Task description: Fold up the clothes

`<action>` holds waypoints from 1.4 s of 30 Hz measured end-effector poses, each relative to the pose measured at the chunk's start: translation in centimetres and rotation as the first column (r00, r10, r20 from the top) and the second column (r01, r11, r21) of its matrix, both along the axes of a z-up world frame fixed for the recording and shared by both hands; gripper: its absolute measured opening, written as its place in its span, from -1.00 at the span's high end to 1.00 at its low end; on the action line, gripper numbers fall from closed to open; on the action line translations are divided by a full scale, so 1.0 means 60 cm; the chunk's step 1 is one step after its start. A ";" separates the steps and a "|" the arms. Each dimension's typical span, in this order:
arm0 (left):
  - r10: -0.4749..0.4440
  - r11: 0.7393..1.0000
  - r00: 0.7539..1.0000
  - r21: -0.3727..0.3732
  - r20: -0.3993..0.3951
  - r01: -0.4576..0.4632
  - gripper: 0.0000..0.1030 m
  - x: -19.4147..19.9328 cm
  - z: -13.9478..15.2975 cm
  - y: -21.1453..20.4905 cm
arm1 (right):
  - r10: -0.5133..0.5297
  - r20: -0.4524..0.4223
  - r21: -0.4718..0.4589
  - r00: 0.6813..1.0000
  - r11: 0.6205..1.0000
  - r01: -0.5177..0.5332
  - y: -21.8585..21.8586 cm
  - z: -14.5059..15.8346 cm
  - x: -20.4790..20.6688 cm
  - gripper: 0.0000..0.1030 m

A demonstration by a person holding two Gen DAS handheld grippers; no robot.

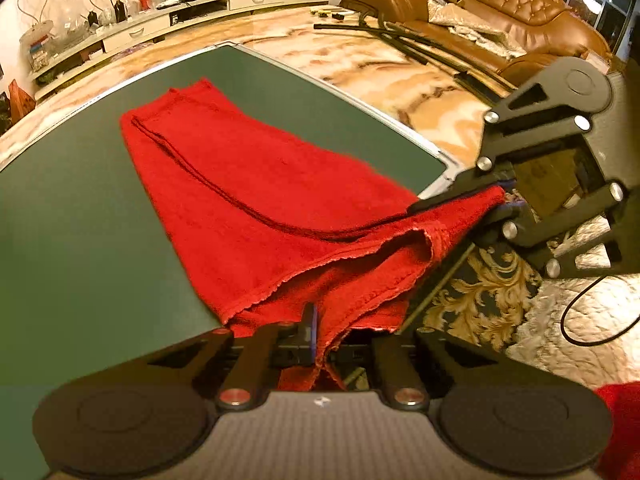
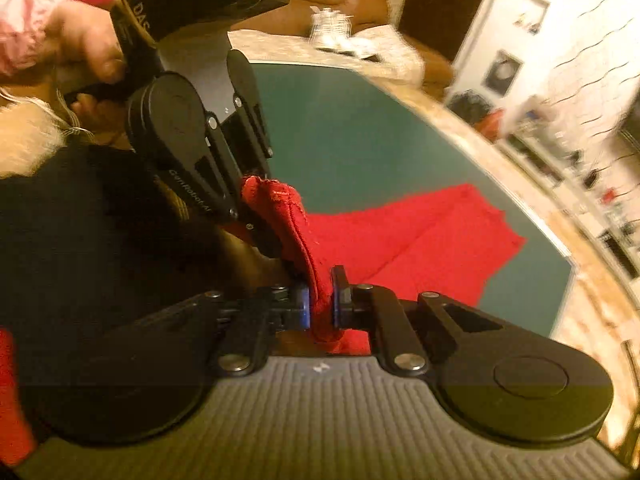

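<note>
A red cloth (image 1: 260, 184) lies folded lengthwise on the green table (image 1: 60, 220), its far end flat and its near end lifted off the surface. My left gripper (image 1: 320, 336) is shut on one near corner, and a fold of cloth hangs down between its fingers. My right gripper (image 1: 496, 196) is shut on the other near corner, beyond the table's right edge. In the right wrist view, the right gripper (image 2: 320, 306) pinches the red cloth (image 2: 420, 232) between its blue pads. The left gripper (image 2: 260, 208) holds its corner just above, gripped by a person's hand (image 2: 88, 48).
The table's metal edge (image 1: 360, 92) runs diagonally on the right, with its corner close to the right gripper. Past it are a patterned floor, black rods (image 1: 400, 40), a brown sofa (image 1: 520, 12) and a low white cabinet (image 1: 140, 28). A black cable (image 1: 580, 320) loops over the rug.
</note>
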State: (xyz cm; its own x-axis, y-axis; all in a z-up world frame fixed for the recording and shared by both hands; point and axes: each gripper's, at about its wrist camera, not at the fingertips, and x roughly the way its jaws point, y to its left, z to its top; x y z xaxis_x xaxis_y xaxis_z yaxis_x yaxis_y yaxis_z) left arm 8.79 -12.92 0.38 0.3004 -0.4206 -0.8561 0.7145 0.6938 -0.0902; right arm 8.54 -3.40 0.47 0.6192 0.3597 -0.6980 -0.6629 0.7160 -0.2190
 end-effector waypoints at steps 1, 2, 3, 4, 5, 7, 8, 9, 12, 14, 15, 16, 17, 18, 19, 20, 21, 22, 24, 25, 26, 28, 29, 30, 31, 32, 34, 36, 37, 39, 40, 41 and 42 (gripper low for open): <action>0.006 1.000 1.000 -0.012 -0.002 -0.006 0.89 0.004 0.009 0.007 | 0.008 -0.018 0.014 1.000 1.000 -0.007 -0.001 0.012 0.006 0.76; 0.018 1.000 1.000 -0.021 0.003 -0.018 0.89 0.016 0.017 0.012 | 0.006 -0.031 0.030 1.000 1.000 -0.005 -0.005 0.025 0.021 0.76; 0.032 0.999 0.999 -0.030 0.012 -0.032 0.89 0.031 0.025 0.016 | 0.001 -0.042 0.046 0.999 0.999 0.001 -0.009 0.036 0.041 0.76; 0.048 0.998 0.999 -0.037 0.024 -0.047 0.89 0.055 0.030 0.020 | -0.005 -0.053 0.062 0.999 0.998 0.008 -0.013 0.048 0.060 0.77; 0.064 0.997 0.997 -0.043 0.039 -0.063 0.89 0.084 0.034 0.024 | -0.015 -0.068 0.080 0.998 0.997 0.021 -0.020 0.059 0.085 0.77; 0.098 0.993 0.993 -0.065 0.060 -0.094 0.88 0.148 0.037 0.032 | -0.043 -0.095 0.104 0.994 0.993 0.053 -0.037 0.074 0.143 0.77; 0.115 0.990 0.991 -0.083 0.065 -0.110 0.88 0.186 0.036 0.037 | -0.060 -0.108 0.110 0.992 0.991 0.072 -0.046 0.079 0.176 0.77; 0.129 0.988 0.990 -0.099 0.063 -0.123 0.88 0.226 0.030 0.040 | -0.079 -0.122 0.120 0.989 0.988 0.094 -0.057 0.081 0.211 0.77; 0.149 0.982 0.988 -0.123 0.048 -0.142 0.88 0.338 0.003 0.042 | -0.135 -0.169 0.157 0.976 0.974 0.162 -0.091 0.081 0.316 0.78; 0.149 0.981 0.988 -0.130 0.031 -0.144 0.89 0.411 -0.019 0.045 | -0.176 -0.193 0.171 0.965 0.963 0.210 -0.117 0.074 0.377 0.78; 0.144 0.982 0.990 -0.130 0.015 -0.141 0.89 0.448 -0.029 0.046 | -0.193 -0.208 0.182 0.959 0.956 0.232 -0.131 0.068 0.400 0.78; 0.139 0.982 0.990 -0.127 0.006 -0.138 0.88 0.480 -0.038 0.046 | -0.208 -0.226 0.196 0.952 0.947 0.254 -0.146 0.061 0.428 0.78; 0.138 0.983 0.990 -0.122 0.006 -0.136 0.88 0.502 -0.050 0.046 | -0.220 -0.246 0.209 0.944 0.939 0.273 -0.162 0.053 0.453 0.77; 0.136 0.984 0.991 -0.115 0.006 -0.134 0.89 0.524 -0.060 0.046 | -0.231 -0.266 0.224 0.936 0.930 0.293 -0.178 0.043 0.481 0.77; 0.141 0.984 0.990 -0.106 0.002 -0.140 0.88 0.545 -0.071 0.046 | -0.239 -0.290 0.244 0.927 0.918 0.313 -0.195 0.031 0.506 0.77; 0.149 0.984 0.989 -0.097 -0.004 -0.149 0.82 0.565 -0.082 0.045 | -0.244 -0.317 0.266 0.917 0.905 0.332 -0.212 0.018 0.527 0.77; 0.157 0.984 0.988 -0.087 -0.010 -0.157 0.77 0.586 -0.093 0.044 | -0.251 -0.347 0.283 0.903 0.891 0.356 -0.229 0.005 0.550 0.77; 0.166 0.983 0.986 -0.081 -0.017 -0.167 0.65 0.604 -0.105 0.044 | -0.260 -0.380 0.300 0.888 0.873 0.385 -0.247 -0.012 0.576 0.77; 0.195 0.978 0.981 -0.073 -0.025 -0.196 0.40 0.629 -0.129 0.049 | -0.269 -0.435 0.332 0.859 0.840 0.430 -0.275 -0.043 0.611 0.77; 0.211 0.975 0.977 -0.073 -0.023 -0.212 0.26 0.634 -0.136 0.054 | -0.274 -0.462 0.343 0.844 0.822 0.455 -0.287 -0.062 0.625 0.77; 0.226 0.971 0.974 -0.074 -0.021 -0.227 0.13 0.637 -0.142 0.058 | -0.279 -0.488 0.354 0.827 0.803 0.479 -0.299 -0.080 0.640 0.76; 0.258 0.962 0.966 -0.085 -0.013 -0.259 -0.06 0.642 -0.149 0.069 | -0.298 -0.522 0.343 0.799 0.784 0.517 -0.311 -0.112 0.650 0.69; 0.284 0.953 0.959 -0.108 -0.015 -0.284 -0.12 0.645 -0.149 0.079 | -0.313 -0.525 0.333 0.791 0.780 0.530 -0.311 -0.123 0.637 0.52; 0.313 0.940 0.950 -0.136 -0.019 -0.313 -0.13 0.647 -0.149 0.090 | -0.332 -0.513 0.326 0.791 0.777 0.538 -0.311 -0.128 0.616 0.42; 0.341 0.926 0.940 -0.164 -0.025 -0.341 -0.13 0.650 -0.148 0.101 | -0.352 -0.499 0.327 0.792 0.770 0.548 -0.313 -0.130 0.603 0.23; 0.368 0.912 0.929 -0.185 -0.031 -0.367 -0.16 0.653 -0.147 0.111 | -0.372 -0.486 0.330 0.791 0.760 0.560 -0.315 -0.131 0.596 0.16; 0.412 0.893 0.911 -0.196 -0.007 -0.405 -0.26 0.651 -0.143 0.117 | -0.405 -0.488 0.349 0.773 0.721 0.599 -0.327 -0.133 0.588 0.15; 0.434 0.882 0.901 -0.213 0.018 -0.421 -0.28 0.647 -0.137 0.121 | -0.429 -0.475 0.353 0.768 0.707 0.613 -0.327 -0.138 0.576 0.15; 0.429 0.884 0.903 -0.214 0.020 -0.415 -0.28 0.649 -0.137 0.120 | -0.434 -0.458 0.346 0.776 0.717 0.605 -0.322 -0.138 0.568 0.15; 0.418 0.891 0.908 -0.203 0.019 -0.405 -0.29 0.659 -0.137 0.114 | -0.434 -0.426 0.338 0.794 0.738 0.585 -0.312 -0.136 0.555 0.19; 0.412 0.895 0.911 -0.198 0.019 -0.401 -0.29 0.663 -0.138 0.112 | -0.433 -0.420 0.348 0.797 0.735 0.583 -0.312 -0.135 0.553 0.50; 0.407 0.898 0.913 -0.193 0.019 -0.396 -0.29 0.668 -0.138 0.109 | -0.433 -0.414 0.358 0.801 0.732 0.580 -0.311 -0.133 0.551 0.77; 0.401 0.901 0.916 -0.187 0.018 -0.391 -0.29 0.673 -0.139 0.106 | -0.432 -0.409 0.368 0.804 0.729 0.578 -0.311 -0.132 0.548 0.77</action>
State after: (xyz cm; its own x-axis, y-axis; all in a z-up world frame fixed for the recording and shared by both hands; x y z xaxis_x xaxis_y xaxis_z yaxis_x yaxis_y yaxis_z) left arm 49.16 -6.55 -7.93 0.5179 -0.3993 -0.7565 0.3913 0.8970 -0.2055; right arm 41.45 -22.03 -7.46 0.6087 0.3660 -0.7039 -0.1496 0.9243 0.3512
